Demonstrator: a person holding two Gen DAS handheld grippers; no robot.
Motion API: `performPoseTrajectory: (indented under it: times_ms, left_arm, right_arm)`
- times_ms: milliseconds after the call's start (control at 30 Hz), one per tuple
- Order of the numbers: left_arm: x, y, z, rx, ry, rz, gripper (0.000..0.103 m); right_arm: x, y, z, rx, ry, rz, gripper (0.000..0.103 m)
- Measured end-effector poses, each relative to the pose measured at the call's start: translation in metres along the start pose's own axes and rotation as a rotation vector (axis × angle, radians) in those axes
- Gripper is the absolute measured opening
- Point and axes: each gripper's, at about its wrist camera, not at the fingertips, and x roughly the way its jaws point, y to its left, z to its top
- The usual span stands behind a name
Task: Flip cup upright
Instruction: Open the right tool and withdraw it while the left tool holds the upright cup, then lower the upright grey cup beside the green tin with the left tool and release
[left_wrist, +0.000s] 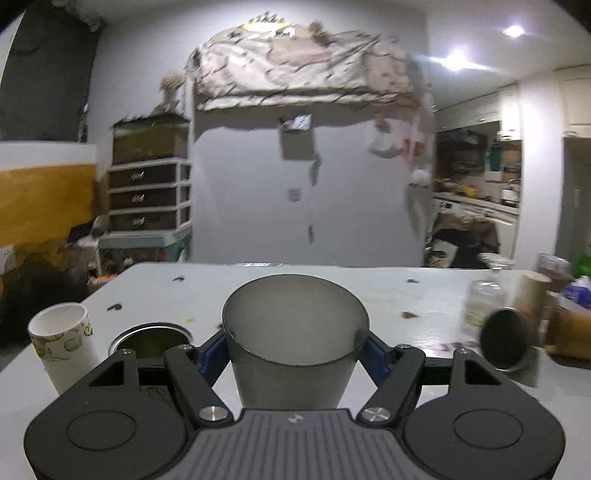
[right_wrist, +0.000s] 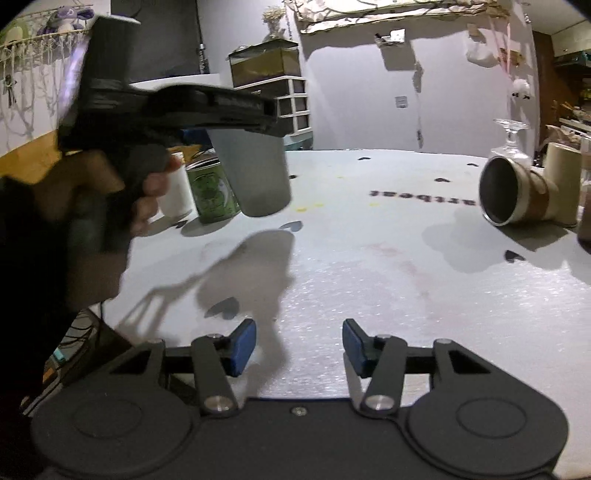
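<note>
My left gripper (left_wrist: 295, 350) is shut on a plain grey cup (left_wrist: 295, 332), its blue pads pressed on both sides. In the left wrist view the cup's open mouth faces away from the camera. In the right wrist view the same grey cup (right_wrist: 255, 173) hangs tilted in the air above the white table (right_wrist: 369, 277), held by the left gripper (right_wrist: 221, 110). My right gripper (right_wrist: 299, 347) is open and empty, low over the table's near edge.
A white paper cup (left_wrist: 62, 343) and a green can (right_wrist: 214, 188) stand at the left. A metal cup with a brown sleeve (right_wrist: 517, 195) lies on its side at the right, next to a cardboard tube (right_wrist: 561, 173) and an upturned glass (right_wrist: 511, 140).
</note>
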Motion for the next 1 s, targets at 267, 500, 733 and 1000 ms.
performPoseTrajectory:
  times_ms: [267, 500, 733, 1000]
  left_arm:
    - [0.028, 0.019, -0.005, -0.041, 0.018, 0.045, 0.074]
    - [0.027, 0.013, -0.005, -0.006, 0.017, 0.041, 0.075]
    - [0.024, 0.019, -0.004, -0.053, 0.057, 0.022, 0.091]
    - [-0.027, 0.015, -0.010, -0.033, 0.001, -0.017, 0.099]
  right_arm:
    - [-0.005, -0.005, 0.000, 0.017, -0.015, -0.008, 0.054]
    - [-0.006, -0.002, -0.001, 0.014, -0.015, -0.005, 0.055]
    - [-0.007, -0.003, -0.001, 0.021, -0.023, -0.014, 0.059]
    - [-0.020, -0.007, 0.009, 0.043, -0.097, -0.038, 0.063]
